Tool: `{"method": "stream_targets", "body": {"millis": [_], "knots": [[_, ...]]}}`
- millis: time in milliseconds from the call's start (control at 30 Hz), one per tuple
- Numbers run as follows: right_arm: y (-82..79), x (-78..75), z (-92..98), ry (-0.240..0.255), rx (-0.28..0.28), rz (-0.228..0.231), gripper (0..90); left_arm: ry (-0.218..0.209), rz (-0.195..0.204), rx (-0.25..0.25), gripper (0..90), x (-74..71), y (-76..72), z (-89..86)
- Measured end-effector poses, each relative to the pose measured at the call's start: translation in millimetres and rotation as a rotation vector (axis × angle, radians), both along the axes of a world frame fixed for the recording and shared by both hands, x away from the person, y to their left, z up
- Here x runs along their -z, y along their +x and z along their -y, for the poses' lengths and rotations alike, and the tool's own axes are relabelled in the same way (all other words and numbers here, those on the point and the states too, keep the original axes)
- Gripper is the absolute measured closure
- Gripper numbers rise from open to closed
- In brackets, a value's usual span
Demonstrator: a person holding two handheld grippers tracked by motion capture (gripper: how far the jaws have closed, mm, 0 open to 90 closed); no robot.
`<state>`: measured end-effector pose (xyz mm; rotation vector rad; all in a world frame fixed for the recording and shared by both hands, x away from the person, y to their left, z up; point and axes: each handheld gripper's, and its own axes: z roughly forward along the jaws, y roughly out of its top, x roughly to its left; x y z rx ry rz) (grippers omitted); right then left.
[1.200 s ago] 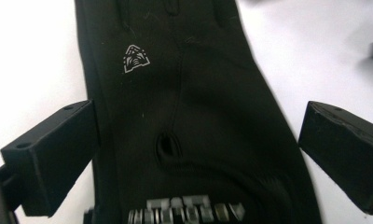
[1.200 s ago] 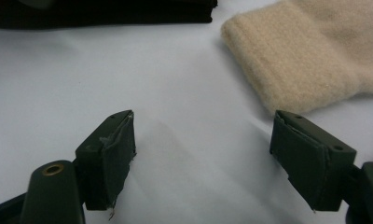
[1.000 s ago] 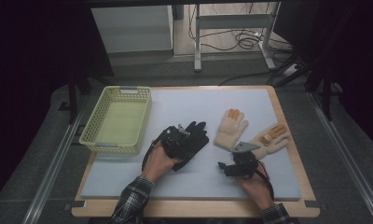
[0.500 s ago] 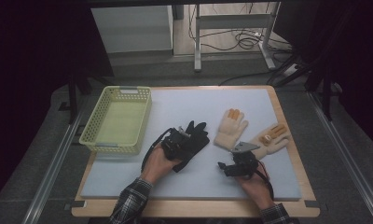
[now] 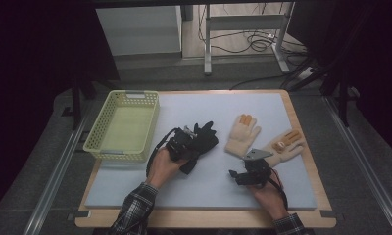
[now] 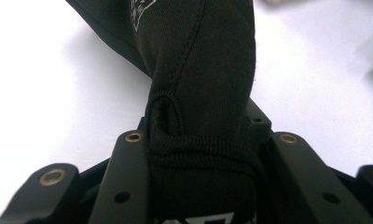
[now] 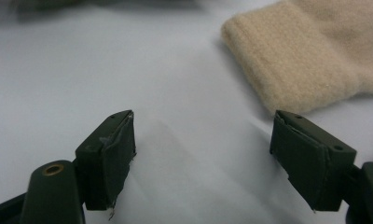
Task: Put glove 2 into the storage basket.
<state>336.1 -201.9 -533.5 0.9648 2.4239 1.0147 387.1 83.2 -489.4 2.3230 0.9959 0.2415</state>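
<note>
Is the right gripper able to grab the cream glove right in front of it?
Probably yes. The right gripper stands open with bare mat ahead, and the cream glove's cuff lies just beyond its jaws with nothing between them.

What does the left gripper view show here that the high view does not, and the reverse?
Left gripper view: the ribbed cuff of the black fabric glove clamped between the left gripper jaws, which have just closed on it.
High view: the yellow-green perforated plastic basket, two cream knit gloves with orange fingertips, and the right gripper.
Both: the black glove and the pale blue table mat.
</note>
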Motion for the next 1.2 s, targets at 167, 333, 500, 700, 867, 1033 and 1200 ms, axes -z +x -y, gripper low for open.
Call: {"method": "stream_targets", "body": {"millis": [167, 333, 500, 700, 867, 1033, 1200], "knots": [[0.0, 0.0, 0.0, 0.0, 0.0, 0.0, 22.1, -0.006, 0.02, -0.03, 63.3, -20.1, 7.4, -10.5], [0.1, 0.1, 0.1, 0.001, -0.001, 0.001, 22.1, 0.005, 0.04, -0.065, 62.8, -39.8, 14.7, -26.9], [0.2, 0.1, 0.1, 0.0, -0.002, 0.002, 22.1, 0.013, 0.058, -0.112, 62.6, -56.7, 21.7, -46.4], [0.2, 0.1, 0.2, 0.0, -0.002, 0.002, 22.1, 0.026, 0.083, -0.173, 62.1, -73.5, 28.8, -73.0], [0.2, 0.1, 0.1, 0.0, -0.001, 0.002, 22.1, 0.03, 0.1, -0.237, 61.6, -85.0, 34.5, -100.3], [0.3, 0.3, 0.1, 0.003, -0.001, 0.003, 22.1, 0.038, 0.113, -0.293, 60.7, -88.2, 37.0, -126.4], [0.3, 0.3, 0.1, 0.002, -0.002, 0.003, 22.1, 0.05, 0.112, -0.353, 60.0, -82.3, 42.0, -153.6]]}}
